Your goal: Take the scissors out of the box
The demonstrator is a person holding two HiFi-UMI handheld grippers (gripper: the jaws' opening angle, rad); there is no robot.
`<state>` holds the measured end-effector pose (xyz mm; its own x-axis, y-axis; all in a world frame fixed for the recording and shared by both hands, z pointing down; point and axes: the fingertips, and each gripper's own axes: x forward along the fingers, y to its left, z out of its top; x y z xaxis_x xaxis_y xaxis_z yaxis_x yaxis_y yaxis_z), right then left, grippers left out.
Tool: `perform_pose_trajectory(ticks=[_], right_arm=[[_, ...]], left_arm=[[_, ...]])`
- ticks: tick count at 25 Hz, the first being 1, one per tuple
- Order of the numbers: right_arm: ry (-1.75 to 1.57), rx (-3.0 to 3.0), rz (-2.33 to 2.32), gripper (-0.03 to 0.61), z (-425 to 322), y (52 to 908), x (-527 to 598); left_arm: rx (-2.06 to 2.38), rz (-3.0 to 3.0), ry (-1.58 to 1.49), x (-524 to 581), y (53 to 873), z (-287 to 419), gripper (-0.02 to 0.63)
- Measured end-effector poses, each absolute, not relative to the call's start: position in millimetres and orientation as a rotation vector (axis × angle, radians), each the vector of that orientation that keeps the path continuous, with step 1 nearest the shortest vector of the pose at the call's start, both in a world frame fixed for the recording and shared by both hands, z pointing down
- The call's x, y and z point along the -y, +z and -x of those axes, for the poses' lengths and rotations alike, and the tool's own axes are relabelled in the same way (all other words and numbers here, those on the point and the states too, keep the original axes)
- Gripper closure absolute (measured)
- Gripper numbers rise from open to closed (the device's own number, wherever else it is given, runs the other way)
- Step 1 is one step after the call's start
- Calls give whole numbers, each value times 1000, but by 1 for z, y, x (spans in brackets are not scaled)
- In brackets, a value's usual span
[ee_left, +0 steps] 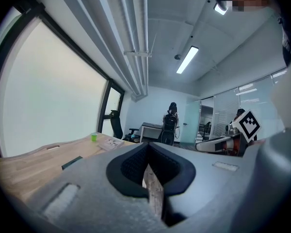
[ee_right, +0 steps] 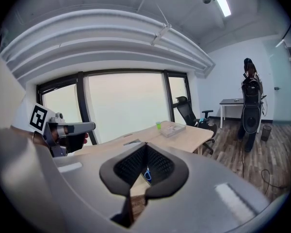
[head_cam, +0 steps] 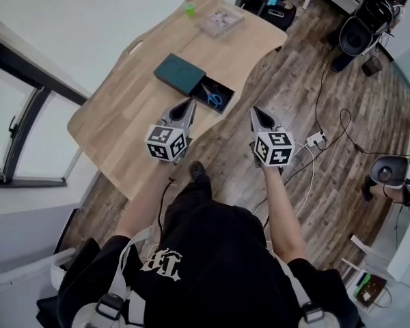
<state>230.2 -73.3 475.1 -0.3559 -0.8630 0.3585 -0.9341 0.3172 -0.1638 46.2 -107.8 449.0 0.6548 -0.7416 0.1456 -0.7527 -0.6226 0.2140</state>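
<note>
**Item:** blue-handled steel scissors (head_cam: pixel 214 99).

**Location:** They lie flat in the open black compartment of the dark teal flat box (head_cam: pixel 180 74). The box sits at the right edge of the light wooden desk (head_cam: pixel 123 115), nearer the person's end than the far corner.

**Handling (judged):**
- Light, rigid and small; not fragile.
- The blades look smooth and thin and lie low against the compartment floor, so they would probably slip between pads.
- The plastic loops are thicker and should give a surer hold.
- Best purchase is across one handle loop or just behind the pivot.
- Lift straight up so the tips clear the compartment wall.

**Left gripper** (head_cam: pixel 188 108): jaws pressed together with nothing between them. It is over the desk's near edge, just short of the compartment.

**Right gripper** (head_cam: pixel 258 117): jaws likewise together and empty. It is off the desk past its right edge, above the plank floor.

**Views compared:**
- The head view alone shows the scissors, the box and both grippers together.
- The right gripper view catches only a sliver of blue handle (ee_right: pixel 147 175) in the notch ahead of its jaws, which suggests it is aimed that way. It also shows the small green cup (ee_right: pixel 158 125) at the desk's far end.
- The left gripper view shows no scissors, only the box's dark side (ee_left: pixel 72 162).
</note>
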Motion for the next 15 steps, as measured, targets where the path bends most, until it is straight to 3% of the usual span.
perform_pose_trajectory(ticks=[15], right_arm=[[520,2330,-1619,574,-180,486,154]], left_arm=[[1172,-2574,21,186,465,3,609]])
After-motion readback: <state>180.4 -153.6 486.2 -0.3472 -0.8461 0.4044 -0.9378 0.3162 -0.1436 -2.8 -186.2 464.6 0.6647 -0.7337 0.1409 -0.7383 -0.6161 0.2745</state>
